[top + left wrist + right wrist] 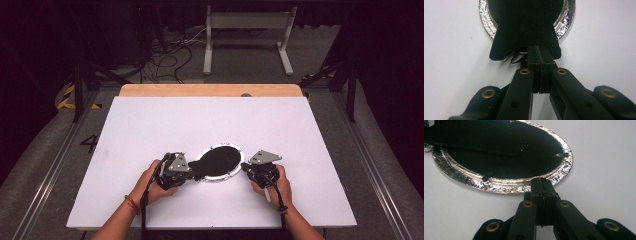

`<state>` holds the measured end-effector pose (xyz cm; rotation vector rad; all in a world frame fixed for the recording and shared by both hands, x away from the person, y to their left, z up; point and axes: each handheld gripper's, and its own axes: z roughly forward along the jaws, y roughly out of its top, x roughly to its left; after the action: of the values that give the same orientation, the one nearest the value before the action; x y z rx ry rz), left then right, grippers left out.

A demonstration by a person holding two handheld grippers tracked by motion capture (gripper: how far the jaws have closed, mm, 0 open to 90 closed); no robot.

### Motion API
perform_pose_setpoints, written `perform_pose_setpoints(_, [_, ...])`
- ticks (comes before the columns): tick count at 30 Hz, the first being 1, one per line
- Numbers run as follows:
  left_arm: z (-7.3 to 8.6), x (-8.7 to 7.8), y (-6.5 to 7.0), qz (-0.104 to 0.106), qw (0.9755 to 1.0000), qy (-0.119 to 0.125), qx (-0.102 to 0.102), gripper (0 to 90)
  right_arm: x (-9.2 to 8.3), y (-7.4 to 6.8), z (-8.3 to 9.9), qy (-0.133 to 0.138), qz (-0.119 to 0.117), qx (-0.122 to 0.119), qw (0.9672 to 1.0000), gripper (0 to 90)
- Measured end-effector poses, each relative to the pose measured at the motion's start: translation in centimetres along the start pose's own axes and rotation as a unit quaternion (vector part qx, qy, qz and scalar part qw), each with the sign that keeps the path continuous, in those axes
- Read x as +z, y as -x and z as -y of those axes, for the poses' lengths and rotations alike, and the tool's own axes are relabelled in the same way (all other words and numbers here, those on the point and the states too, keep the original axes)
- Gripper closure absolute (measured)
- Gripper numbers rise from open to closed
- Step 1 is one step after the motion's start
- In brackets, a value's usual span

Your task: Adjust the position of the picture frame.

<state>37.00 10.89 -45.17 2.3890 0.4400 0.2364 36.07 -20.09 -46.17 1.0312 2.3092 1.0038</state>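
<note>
High view: near the table (pixel 150 130) front edge, the left gripper (pixel 189 170) and right gripper (pixel 246 170) flank an oval frame (pixel 239 169). Its silver rim surrounds a black back (pixel 220 159). In the left gripper view the jaws are closed, seemingly on the flap (pixel 524 37) edge. In the right gripper view the closed jaws touch the rim (pixel 559 173); whether they pinch it I cannot tell. I judge the flap not yet lifted.
</note>
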Motion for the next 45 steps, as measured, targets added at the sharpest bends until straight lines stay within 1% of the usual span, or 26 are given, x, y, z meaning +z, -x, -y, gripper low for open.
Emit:
perform_pose_setpoints(2, [-0.1, -0.2, 0.1, 0.001, 0.9999, -0.007, 0.008, 90.0, 0.0, 0.1, 0.0, -0.001, 0.0, 0.0, 1.0, 90.0])
perform_pose_setpoints(3, [-0.2, -0.4, 0.2, -0.001, 0.9998, -0.012, 0.017, 89.8, 0.0, 0.1, 0.0, -0.001, 0.0, 0.0, 1.0, 90.0])
perform_pose_setpoints(5, [-0.3, -0.8, 0.2, -0.007, 0.9997, -0.01, 0.021, 89.6, 0.0, 0.0, 0.0, 0.002, 0.003, -0.002, 1.0, 90.0])
perform_pose_setpoints(7, [-0.3, -1.6, -0.2, -0.015, 0.9998, 0.007, 0.01, 89.9, 0.0, -0.4, 0.0, 0.0, 0.018, -0.021, 0.9996, 90.0])
perform_pose_setpoints(8, [-0.1, -2.0, -0.8, -0.019, 0.9996, 0.022, -0.006, 90.0, 0.0, -0.4, 0.0, 0.001, 0.015, -0.016, 0.9998, 90.0])
perform_pose_setpoints(9, [-0.1, -2.0, -0.8, -0.019, 0.9996, 0.022, -0.006, 90.0, 0.0, -0.4, 0.0, 0.001, 0.012, -0.013, 0.9998, 90.0])
perform_pose_setpoints(10, [0.0, -2.1, -1.2, -0.031, 0.9988, 0.031, -0.02, 90.0, 0.0, -0.3, 0.0, 0.001, 0.008, -0.01, 0.9999, 90.0])
perform_pose_setpoints(11, [0.0, -2.1, -1.5, -0.039, 0.9984, 0.032, -0.024, 90.0, -0.1, -0.3, 0.0, 0.0, 0.004, -0.008, 1.0, 90.0])
perform_pose_setpoints(12, [0.0, -2.1, -1.5, -0.039, 0.9984, 0.032, -0.024, 90.0, -0.1, -0.3, 0.1, 0.0, 0.0, -0.005, 1.0, 90.0])
perform_pose_setpoints(13, [0.0, -2.0, -1.8, -0.043, 0.998, 0.035, -0.031, 90.0, -0.1, -0.3, 0.1, 0.0, 0.0, -0.005, 1.0, 90.0])
perform_pose_setpoints(14, [-0.2, -1.7, -2.2, -0.049, 0.9975, 0.035, -0.039, 90.0, -0.3, -0.6, 0.1, -0.002, -0.019, -0.007, 0.9998, 90.0])
perform_pose_setpoints(16, [-0.5, -1.4, -2.4, -0.061, 0.9967, 0.035, -0.04, 90.0, -0.3, -1.0, 0.1, -0.001, -0.039, -0.013, 0.9992, 90.0])
perform_pose_setpoints(17, [-0.5, -1.4, -2.4, -0.061, 0.9967, 0.035, -0.04, 90.0, -0.3, -1.1, 0.1, 0.0, -0.045, -0.018, 0.9988, 90.0])
perform_pose_setpoints(18, [-0.7, -1.2, -2.6, -0.077, 0.9954, 0.041, -0.041, 90.0, -0.3, -1.3, 0.0, -0.001, -0.051, -0.023, 0.9984, 90.0])
perform_pose_setpoints(19, [-0.7, -1.1, -2.9, -0.08, 0.9946, 0.045, -0.048, 90.0, -0.3, -1.5, 0.0, -0.002, -0.061, -0.026, 0.9978, 90.0])
perform_pose_setpoints(21, [-0.7, -0.7, -3.4, -0.077, 0.9943, 0.043, -0.061, 90.0, -0.2, -1.9, 0.0, 0.0, -0.068, -0.03, 0.9973, 90.0])
perform_pose_setpoints(23, [-0.6, -0.4, -3.6, -0.075, 0.9944, 0.041, -0.063, 90.0, -0.3, -2.1, 0.0, -0.001, -0.065, -0.033, 0.9974, 90.0])
perform_pose_setpoints(25, [-0.5, 0.4, -3.9, -0.069, 0.9945, 0.029, -0.074, 90.0, -0.3, -2.2, 0.0, -0.004, -0.063, -0.036, 0.9974, 90.0])
perform_pose_setpoints(29, [-0.5, 1.0, -3.8, -0.059, 0.9954, 0.012, -0.075, 89.9, -0.3, -2.1, 0.1, -0.003, -0.063, -0.03, 0.9976, 90.0])
perform_pose_setpoints(33, [-0.3, 1.0, -3.9, -0.048, 0.9954, 0.009, -0.082, 90.0, -0.3, -2.1, 0.1, -0.002, -0.061, -0.03, 0.9977, 90.0])
perform_pose_setpoints(34, [-0.2, 1.0, -3.9, -0.047, 0.9959, 0.008, -0.078, 90.0, -0.3, -2.1, 0.1, -0.002, -0.061, -0.033, 0.9976, 90.0])
perform_pose_setpoints(35, [-0.2, 0.9, -3.8, -0.048, 0.9955, 0.013, -0.081, 89.8, -0.3, -2.1, 0.0, -0.003, -0.062, -0.032, 0.9976, 90.0])
perform_pose_setpoints(39, [-0.3, 0.8, -3.4, -0.049, 0.9964, 0.006, -0.068, 89.9, -0.3, -1.8, 0.0, -0.005, -0.07, -0.031, 0.9971, 90.0])
perform_pose_setpoints(43, [-0.3, 0.9, -2.8, -0.045, 0.9972, 0.008, -0.059, 89.9, -0.3, -1.7, 0.0, -0.006, -0.064, -0.033, 0.9974, 90.0])
perform_pose_setpoints(44, [-0.4, 1.0, -2.4, -0.043, 0.9976, 0.003, -0.054, 89.9, -0.4, -1.5, 0.0, -0.007, -0.061, -0.029, 0.9977, 90.0])
perform_pose_setpoints(45, [-0.5, 1.0, -1.9, -0.041, 0.9984, 0.001, -0.04, 89.8, -0.4, -1.4, 0.0, -0.007, -0.058, -0.03, 0.9978, 90.0])
